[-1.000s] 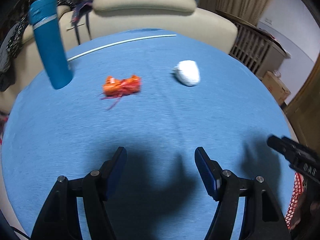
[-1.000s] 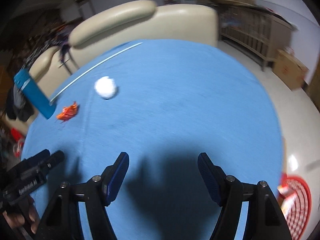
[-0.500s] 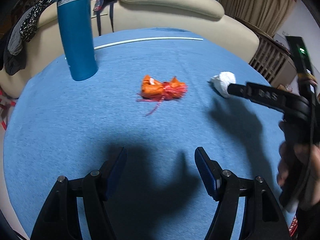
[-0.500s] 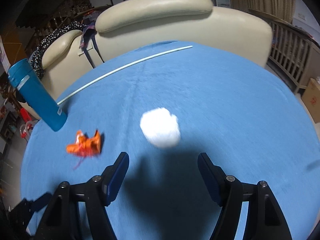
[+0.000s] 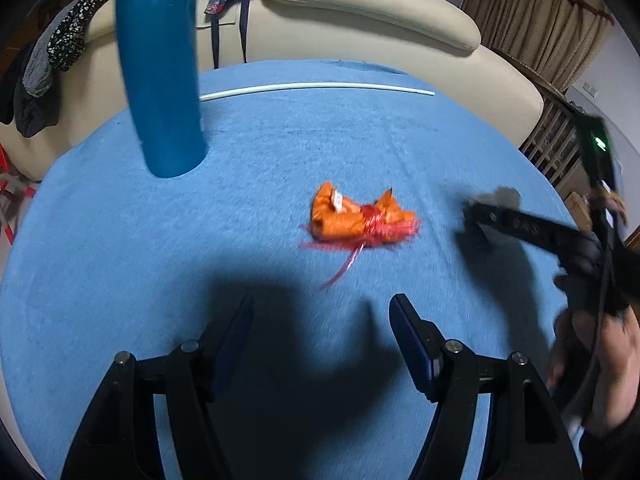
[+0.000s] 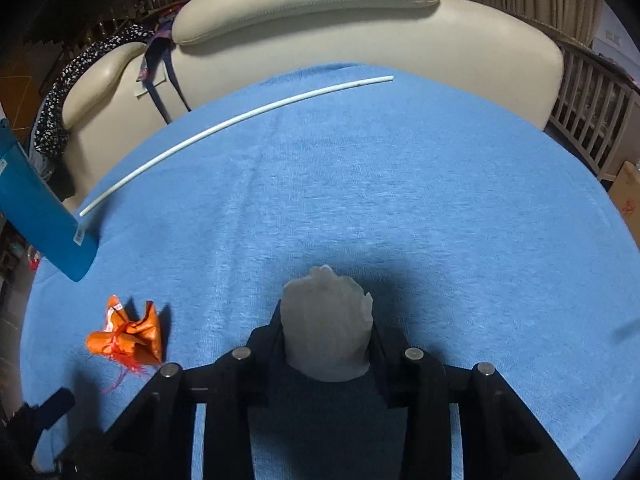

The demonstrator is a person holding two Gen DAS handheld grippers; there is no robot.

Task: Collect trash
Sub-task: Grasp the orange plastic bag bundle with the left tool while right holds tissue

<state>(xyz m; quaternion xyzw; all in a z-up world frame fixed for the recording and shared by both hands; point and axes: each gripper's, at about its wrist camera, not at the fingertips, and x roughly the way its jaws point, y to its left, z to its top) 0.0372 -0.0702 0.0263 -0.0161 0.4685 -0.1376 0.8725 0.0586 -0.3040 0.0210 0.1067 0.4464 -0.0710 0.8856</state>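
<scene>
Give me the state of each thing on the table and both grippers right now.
Right gripper: shut on the white paper wad, jaws just closed.
Left gripper: open, empty, short of the orange wrapper.
Orange wrapper: crumpled, lying loose on the blue cloth.
Blue bottle: upright on the cloth.
White rod: lying flat near the far edge.
</scene>
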